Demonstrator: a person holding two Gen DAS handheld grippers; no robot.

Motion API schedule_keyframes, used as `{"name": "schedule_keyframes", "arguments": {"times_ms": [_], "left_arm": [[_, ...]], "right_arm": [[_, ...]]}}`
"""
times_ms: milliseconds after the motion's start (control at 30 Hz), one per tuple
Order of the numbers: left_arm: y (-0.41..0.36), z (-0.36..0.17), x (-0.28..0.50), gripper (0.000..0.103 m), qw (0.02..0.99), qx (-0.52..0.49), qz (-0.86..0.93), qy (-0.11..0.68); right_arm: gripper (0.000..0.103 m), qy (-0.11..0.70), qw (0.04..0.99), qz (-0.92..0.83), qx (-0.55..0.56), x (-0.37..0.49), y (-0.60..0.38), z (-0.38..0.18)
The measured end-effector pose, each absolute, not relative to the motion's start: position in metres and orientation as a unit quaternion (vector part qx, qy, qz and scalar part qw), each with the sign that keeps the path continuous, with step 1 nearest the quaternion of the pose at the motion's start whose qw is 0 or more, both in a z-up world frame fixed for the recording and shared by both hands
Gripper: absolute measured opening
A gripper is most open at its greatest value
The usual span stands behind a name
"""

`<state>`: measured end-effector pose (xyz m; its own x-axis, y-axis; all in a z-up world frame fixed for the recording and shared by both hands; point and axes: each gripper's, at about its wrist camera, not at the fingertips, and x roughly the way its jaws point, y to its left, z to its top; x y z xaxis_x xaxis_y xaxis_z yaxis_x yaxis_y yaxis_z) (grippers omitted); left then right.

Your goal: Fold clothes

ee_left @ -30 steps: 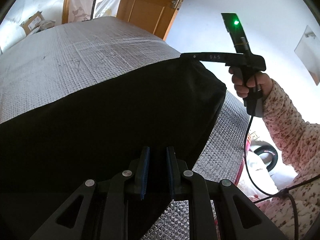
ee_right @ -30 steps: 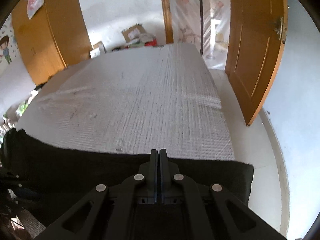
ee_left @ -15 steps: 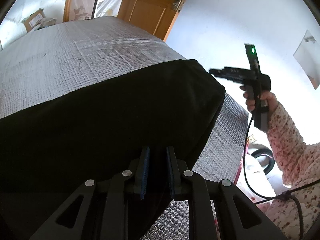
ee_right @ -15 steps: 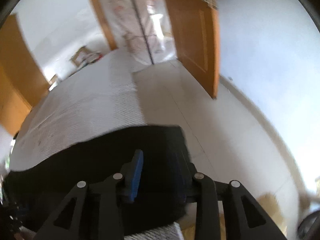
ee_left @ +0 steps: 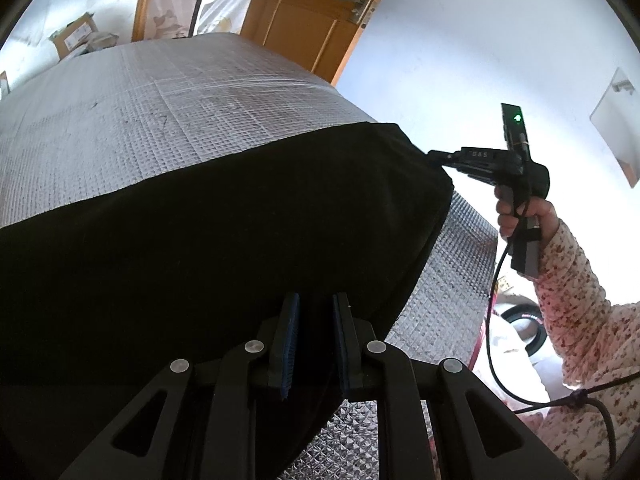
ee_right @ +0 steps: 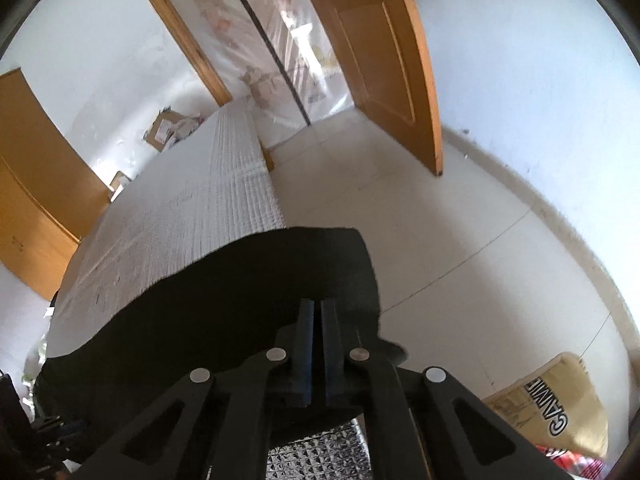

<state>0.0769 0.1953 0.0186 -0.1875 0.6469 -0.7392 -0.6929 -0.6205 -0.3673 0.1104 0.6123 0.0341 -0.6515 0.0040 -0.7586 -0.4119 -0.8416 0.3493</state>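
My right claw (ee_right: pixel 316 344) is low in the middle, and its two blue pads (ee_right: pixel 306 344) sit almost together with only a thin gap. I cannot tell if cloth is pinched between them. A black garment (ee_right: pixel 240 300) lies just past the pads and spreads to my left over the near end of the worktop (ee_right: pixel 192 216). The worktop has a silver quilted cover and runs away from me. To the right is a pale tiled floor (ee_right: pixel 460 248). An orange wooden door (ee_right: pixel 384 60) stands open against a white wall. A cardboard box (ee_right: pixel 560 412) with black letters sits on the floor at the lower right.
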Motion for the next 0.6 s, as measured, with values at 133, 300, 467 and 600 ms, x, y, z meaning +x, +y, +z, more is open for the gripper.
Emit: {"name": "schedule_keyframes", "arguments": {"times_ms": [133,300,467,600], "left_arm": [[0.194,0.017,0.076,0.017,0.436,-0.467,0.769,0.02],[0.193,0.018,0.076,0.017,0.435,-0.467,0.77,0.016],[0.179,0.029,0.082,0.017,0.432,-0.445,0.784,0.007],[0.146,0.039,0.084,0.017,0.406,-0.424,0.809,-0.024]], "right_arm": [[0.003,0.241,0.141,0.874,-0.397,0.111,0.609,0.039],[0.004,0.224,0.166,0.868,-0.411,0.108,0.603,0.038],[0.005,0.17,0.192,0.883,-0.393,0.109,0.579,0.06],[0.014,0.129,0.153,0.913,-0.355,0.113,0.54,0.08]]}}
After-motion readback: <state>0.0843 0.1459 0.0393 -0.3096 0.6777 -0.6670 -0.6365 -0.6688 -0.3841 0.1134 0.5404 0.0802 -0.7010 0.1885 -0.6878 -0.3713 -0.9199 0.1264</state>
